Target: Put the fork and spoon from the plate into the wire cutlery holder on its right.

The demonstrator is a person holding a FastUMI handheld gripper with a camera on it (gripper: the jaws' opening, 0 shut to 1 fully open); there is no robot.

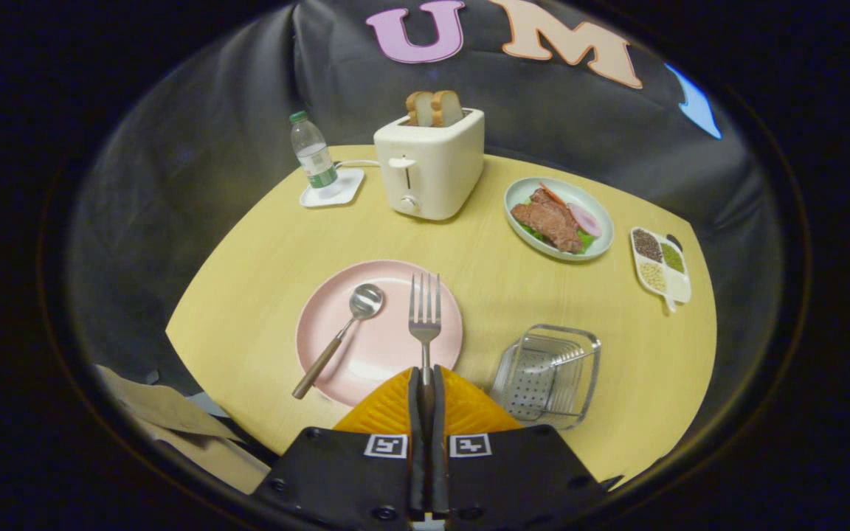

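Leaving bare wood between the pieces, the round pale wooden table [263,243] carries one round pink plate [381,354] near its front edge, with open tabletop to the plate's left and beyond it toward the white two-slot toaster [431,166]. One clear wire cutlery holder [549,375] stands just right of the plate, apart from it and close to the table's front rim. On the plate lie one wooden-handled metal spoon [340,335], its handle reaching past the plate's left rim, and one metal fork [424,313], tines pointing away. Two bread slices [434,108] stand in the toaster. One small plastic bottle [313,156], one pale green plate of food [559,219] and one divided dish of beans [660,264] sit farther back. The gripper [425,380] is nearly closed, both fingers pressed on the fork's handle.
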